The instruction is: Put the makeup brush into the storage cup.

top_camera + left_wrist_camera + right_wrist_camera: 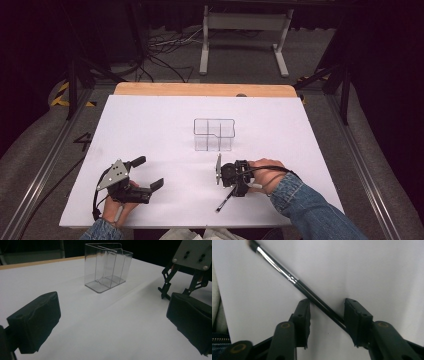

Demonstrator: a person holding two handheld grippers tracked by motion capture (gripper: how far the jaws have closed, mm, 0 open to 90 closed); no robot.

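Left gripper (150,175) is sitting on the near-left part of the white table (150,125), held from below by the person's left hand (117,205). Its jaws are spread wide with nothing between them; in the left gripper view only bare table surface is lying in the gap (112,325).

Ahead of that gripper and off to its right, the clear organizer (214,134) is standing upright near the table's middle, well apart from both tools. In the left gripper view the organizer (107,266) is showing its divider walls, compartments empty as far as can be seen.

Right gripper (234,189) is pointing down toward the near edge, gripped by the right hand (265,172) in a denim sleeve (310,205). A thin black makeup brush (224,202) is lying flat on the table, poking out past the tool toward the near edge.

In the right gripper view, the brush (294,281) is running diagonally through the gap (327,310): handle end passing between the jaws and touching the right-hand jaw's inner face, silver ferrule and bristle tip reaching out ahead and to the upper left. Jaws are partly open, bracketing the handle, not clamped on it.
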